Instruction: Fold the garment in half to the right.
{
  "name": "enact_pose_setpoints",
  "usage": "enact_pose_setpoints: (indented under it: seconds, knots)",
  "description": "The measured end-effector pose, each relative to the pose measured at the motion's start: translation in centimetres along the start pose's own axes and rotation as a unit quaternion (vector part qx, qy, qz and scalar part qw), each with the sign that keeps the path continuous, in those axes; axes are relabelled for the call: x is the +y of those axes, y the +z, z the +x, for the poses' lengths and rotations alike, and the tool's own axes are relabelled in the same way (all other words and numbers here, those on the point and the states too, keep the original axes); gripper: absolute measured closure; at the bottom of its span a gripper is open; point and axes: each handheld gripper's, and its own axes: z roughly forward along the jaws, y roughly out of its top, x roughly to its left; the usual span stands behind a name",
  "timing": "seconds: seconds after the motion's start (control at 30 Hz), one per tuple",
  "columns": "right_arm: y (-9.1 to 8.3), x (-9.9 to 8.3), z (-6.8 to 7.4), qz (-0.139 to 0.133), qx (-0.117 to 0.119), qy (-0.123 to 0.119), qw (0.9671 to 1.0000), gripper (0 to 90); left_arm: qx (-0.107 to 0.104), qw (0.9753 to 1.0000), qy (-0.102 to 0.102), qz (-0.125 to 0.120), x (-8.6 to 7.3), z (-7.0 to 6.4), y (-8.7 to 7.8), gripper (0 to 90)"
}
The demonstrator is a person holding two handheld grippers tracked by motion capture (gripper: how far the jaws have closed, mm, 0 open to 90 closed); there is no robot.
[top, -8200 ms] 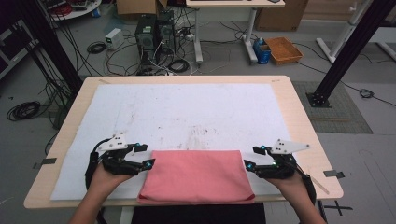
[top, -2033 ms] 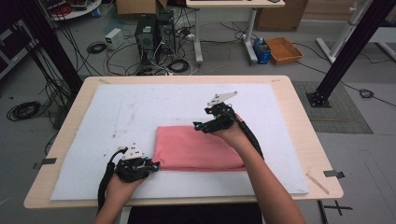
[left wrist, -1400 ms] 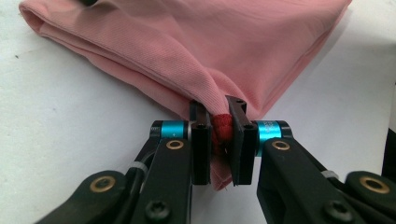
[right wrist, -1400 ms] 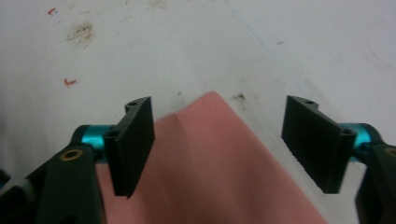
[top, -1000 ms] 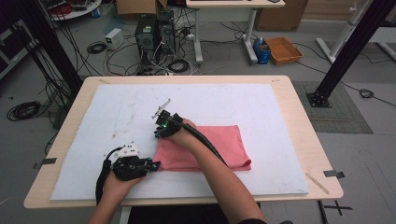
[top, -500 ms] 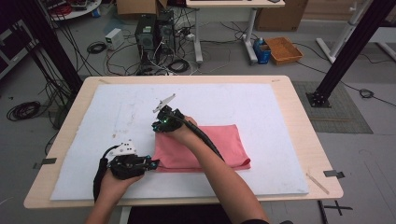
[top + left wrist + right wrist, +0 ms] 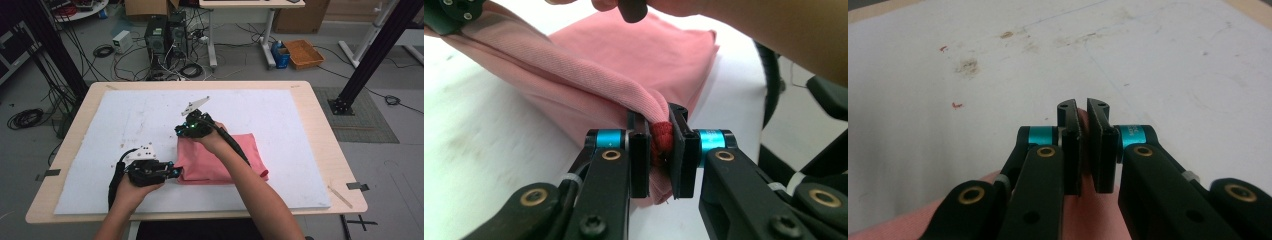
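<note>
Pink cloth (image 7: 220, 160) folded, long axis left-right.

The high view looked forward and down from above the person's side, taking in the whole table (image 7: 320, 150) and the floor beyond. The left gripper view sat low and very close, facing along its jaws into the cloth (image 7: 624, 60). The right gripper view looked over the white mat (image 7: 1148, 60). All three shared the cloth and mat.
</note>
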Motion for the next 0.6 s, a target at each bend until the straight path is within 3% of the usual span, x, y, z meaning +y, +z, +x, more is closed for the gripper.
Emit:
enact_pose_setpoints:
  seconds: [0.2,0.33,0.6]
  knots:
    - [-2.1,-0.4,-0.6,-0.011,-0.015,0.002,0.9998,85.6,-0.021,0.9997,0.009,0.0,1.7,-0.3,1.5,81.0]
    - [-3.9,-1.1,-1.3,-0.018,-0.028,0.009,0.9994,85.6,-0.038,0.9991,0.016,0.009,3.4,-0.8,3.6,81.0]
    - [-6.3,-2.8,-2.5,-0.026,-0.044,0.024,0.9984,85.5,-0.051,0.9979,0.031,0.027,5.3,-1.6,6.6,81.0]
